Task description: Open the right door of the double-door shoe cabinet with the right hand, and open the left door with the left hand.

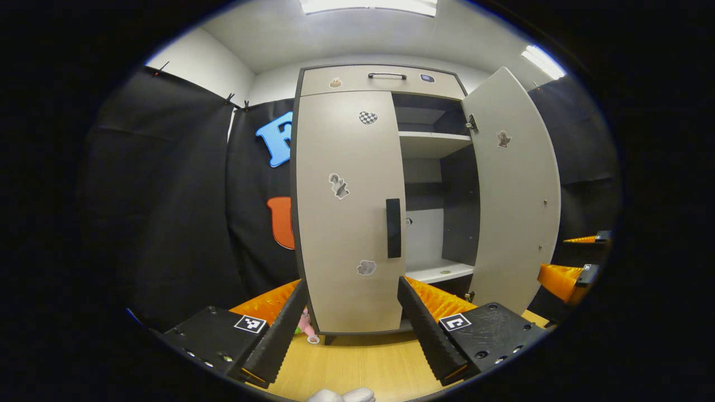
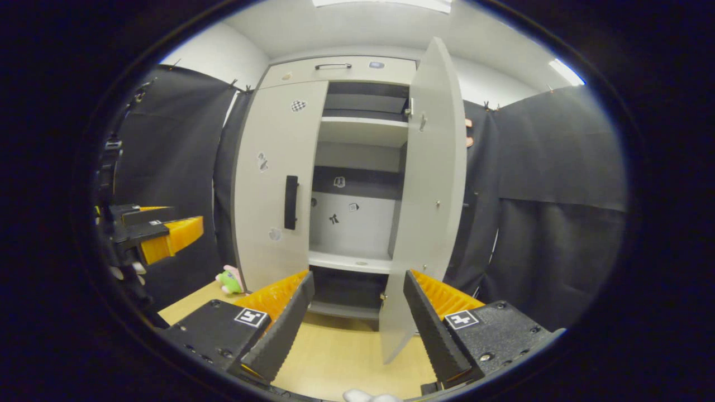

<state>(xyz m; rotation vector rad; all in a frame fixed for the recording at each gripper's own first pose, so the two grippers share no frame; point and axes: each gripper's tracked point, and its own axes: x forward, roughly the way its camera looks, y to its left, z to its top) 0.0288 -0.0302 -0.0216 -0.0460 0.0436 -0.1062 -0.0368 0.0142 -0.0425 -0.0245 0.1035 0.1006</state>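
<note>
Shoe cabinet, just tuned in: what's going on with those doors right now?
The right door already stands swung open, showing the shelves inside. The left door is shut, its handle untouched. The left gripper faces that door with its jaws open and holds nothing. The right gripper is also open, off the right door.

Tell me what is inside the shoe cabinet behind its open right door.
Behind the open pale grey right door: bare white shelves, small stickers on the back panel. The closed pale grey left door covers the other half.
</note>
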